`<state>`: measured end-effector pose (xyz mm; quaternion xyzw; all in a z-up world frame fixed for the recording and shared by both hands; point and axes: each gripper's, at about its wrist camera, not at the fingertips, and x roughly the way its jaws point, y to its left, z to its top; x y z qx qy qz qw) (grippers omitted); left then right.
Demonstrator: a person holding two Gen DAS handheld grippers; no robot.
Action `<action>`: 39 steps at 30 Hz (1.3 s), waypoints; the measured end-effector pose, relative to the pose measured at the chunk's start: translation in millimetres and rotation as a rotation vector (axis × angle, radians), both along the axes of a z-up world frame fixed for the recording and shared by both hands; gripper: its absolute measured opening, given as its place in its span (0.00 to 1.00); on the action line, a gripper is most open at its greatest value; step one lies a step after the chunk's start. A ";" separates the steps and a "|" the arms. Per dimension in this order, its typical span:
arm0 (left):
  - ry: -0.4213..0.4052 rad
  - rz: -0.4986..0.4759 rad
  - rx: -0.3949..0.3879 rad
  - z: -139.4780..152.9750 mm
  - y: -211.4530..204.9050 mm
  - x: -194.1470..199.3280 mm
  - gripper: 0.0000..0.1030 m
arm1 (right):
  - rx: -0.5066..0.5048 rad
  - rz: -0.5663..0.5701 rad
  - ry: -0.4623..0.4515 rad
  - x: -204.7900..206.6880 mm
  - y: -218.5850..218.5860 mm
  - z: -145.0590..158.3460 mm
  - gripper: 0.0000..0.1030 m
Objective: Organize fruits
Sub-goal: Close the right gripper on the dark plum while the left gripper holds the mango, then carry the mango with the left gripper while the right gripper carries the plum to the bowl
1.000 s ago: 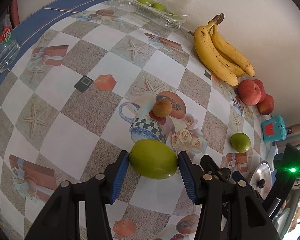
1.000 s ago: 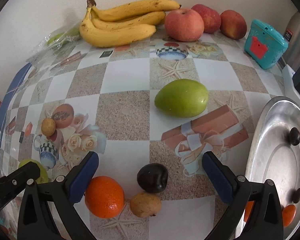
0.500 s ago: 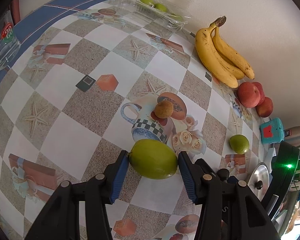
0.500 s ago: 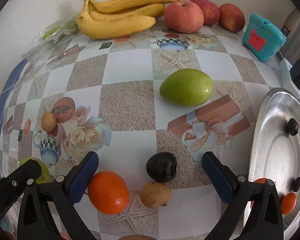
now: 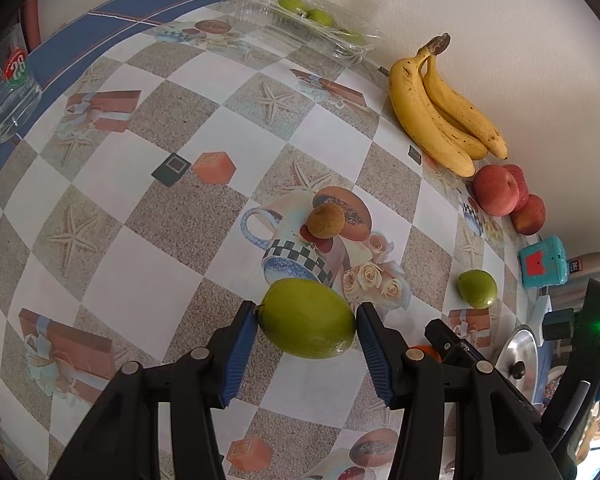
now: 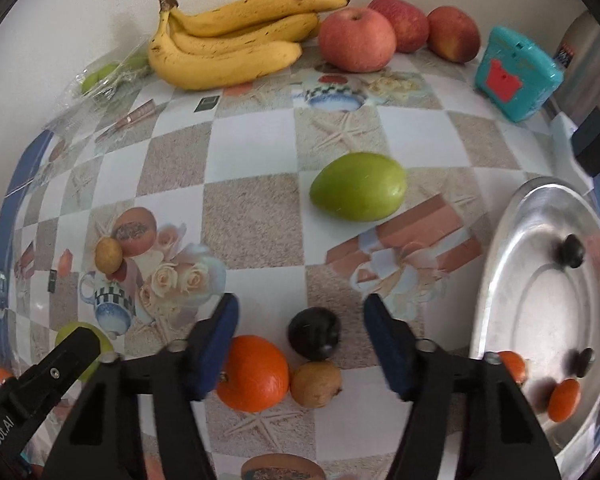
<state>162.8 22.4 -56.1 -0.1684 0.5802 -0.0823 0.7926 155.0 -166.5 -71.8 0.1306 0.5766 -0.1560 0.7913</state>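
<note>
My left gripper (image 5: 306,320) is shut on a green oval fruit (image 5: 307,324), held just above the patterned tablecloth (image 5: 140,264). My right gripper (image 6: 300,312) points down over a dark plum (image 6: 314,334). Its jaws are closing with the plum between them, and the pads stand clear of it on both sides. An orange (image 6: 254,372) lies partly under the right gripper's left finger, and a small brown fruit (image 6: 316,384) sits beside it. Another green fruit (image 6: 358,192) lies farther out. Bananas (image 6: 228,48) and three apples (image 6: 356,38) line the wall.
A shiny metal lid (image 6: 548,300) lies at the right, with a teal box (image 6: 516,72) behind it. A clear plastic tray of green fruits (image 5: 312,20) sits at the back wall. A glass (image 5: 10,92) stands far left. A second brown fruit (image 5: 326,220) rests mid-table.
The right gripper's jaws have narrowed from wide open to either side of the dark plum. The left gripper keeps still with the green fruit in it.
</note>
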 end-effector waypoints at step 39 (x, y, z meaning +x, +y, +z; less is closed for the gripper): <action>-0.066 -0.312 0.002 49.3 -127.5 -61.5 0.53 | 0.061 -0.249 -0.072 -84.8 -122.0 72.7 0.26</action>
